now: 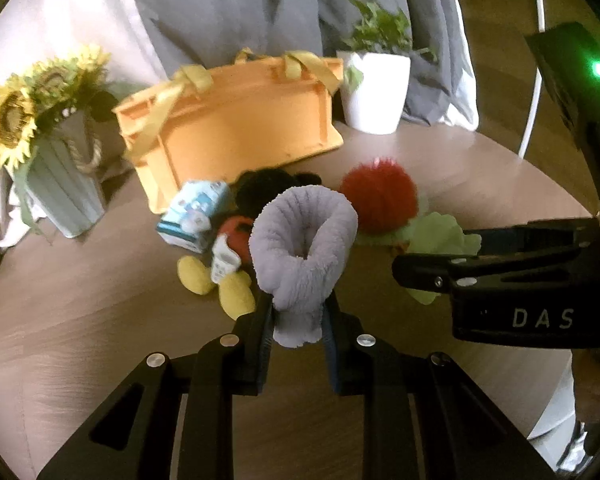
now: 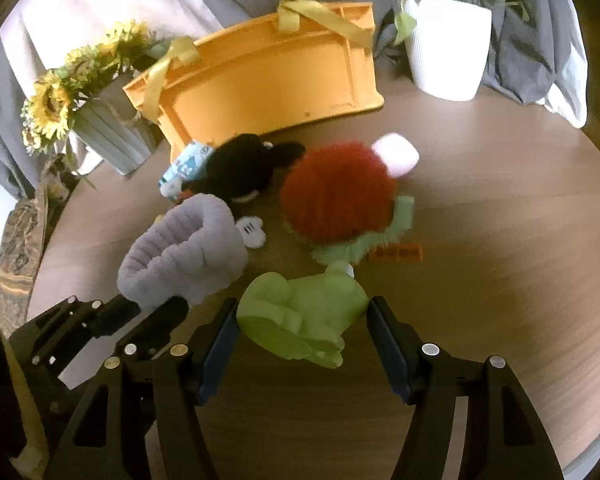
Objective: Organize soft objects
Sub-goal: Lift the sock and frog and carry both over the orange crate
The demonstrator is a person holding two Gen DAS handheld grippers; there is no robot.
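Green plush [image 2: 304,316] between spread fingers [image 2: 220,344]

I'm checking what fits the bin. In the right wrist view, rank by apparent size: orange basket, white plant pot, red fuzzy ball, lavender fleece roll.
1. orange basket, clearly largest.
2. red fuzzy ball and lavender fleece roll look alike; the roll is nearer, so unranked.
3. white plant pot, smallest-looking but farthest.

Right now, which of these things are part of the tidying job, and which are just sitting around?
Part of the job: grey fuzzy cloth in the left gripper, green plush, red pompom toy, mouse plush, orange bin.

Just there: sunflower vase, white plant pot, table.
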